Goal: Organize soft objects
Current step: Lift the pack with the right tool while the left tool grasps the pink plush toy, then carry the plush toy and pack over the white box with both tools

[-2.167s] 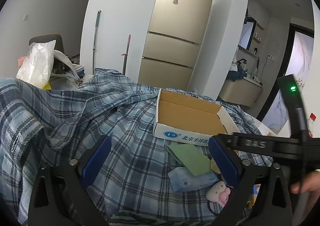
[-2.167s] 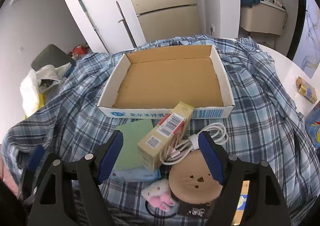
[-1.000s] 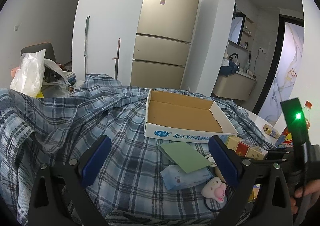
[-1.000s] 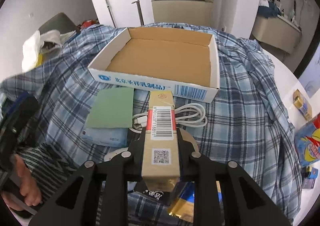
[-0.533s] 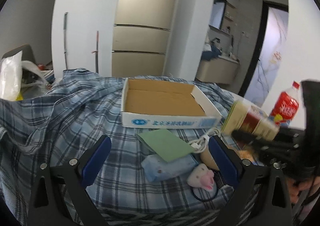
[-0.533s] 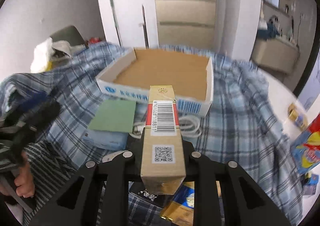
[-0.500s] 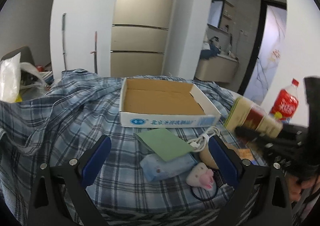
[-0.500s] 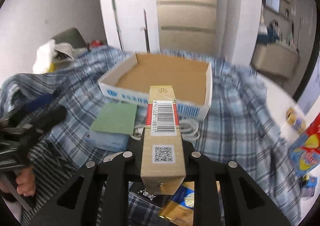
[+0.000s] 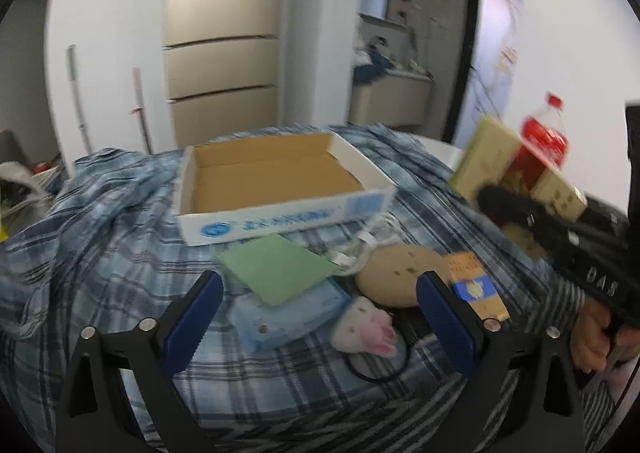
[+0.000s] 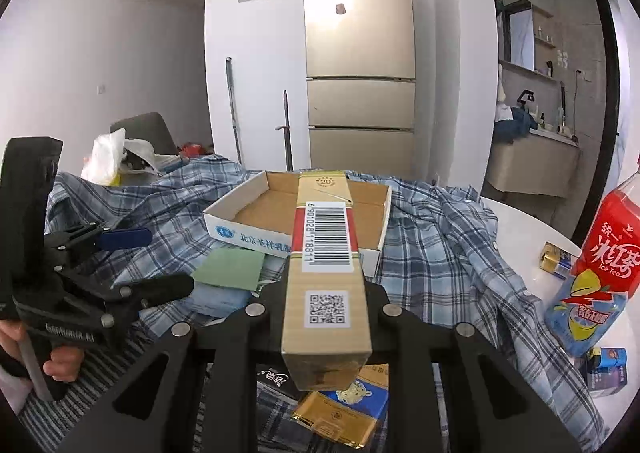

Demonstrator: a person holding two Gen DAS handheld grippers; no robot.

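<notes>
Carton [image 10: 326, 273], long, tan with a red band, barcode and QR label on top, sits clamped between the closed right tongs [image 10: 325, 317] in the right wrist view. It is raised off the bench, its far end pointing over the near wall of the open cardboard tray [image 10: 248, 231]. The tray rests on a blue plaid cloth [image 10: 448, 253] draped over the bench. A green card [image 10: 230, 267] lies just before the tray, on a pale blue tissue pack [image 10: 218, 301]. The left tongs [image 10: 132, 265] appear at left, a hand [image 10: 60, 365] on the handle. An iced tea bottle [image 10: 596, 273] stands at right on the bare white bench [image 10: 528, 229].

Left wrist view, blurred: left tongs [image 9: 320, 317] stand wide open with nothing between the blue pads [image 9: 192, 321]. Beyond them lie the green card [image 9: 276, 267], tissue pack [image 9: 284, 313], a pink-and-white plush toy [image 9: 366, 327], a round tan pad [image 9: 400, 275] and a white cable [image 9: 368, 249]. The tray [image 9: 280, 221] stands behind, apparently empty. At right the right tongs [image 9: 504, 201] hold the carton [image 9: 492, 165] in the air, in front of the bottle [image 9: 546, 133].
</notes>
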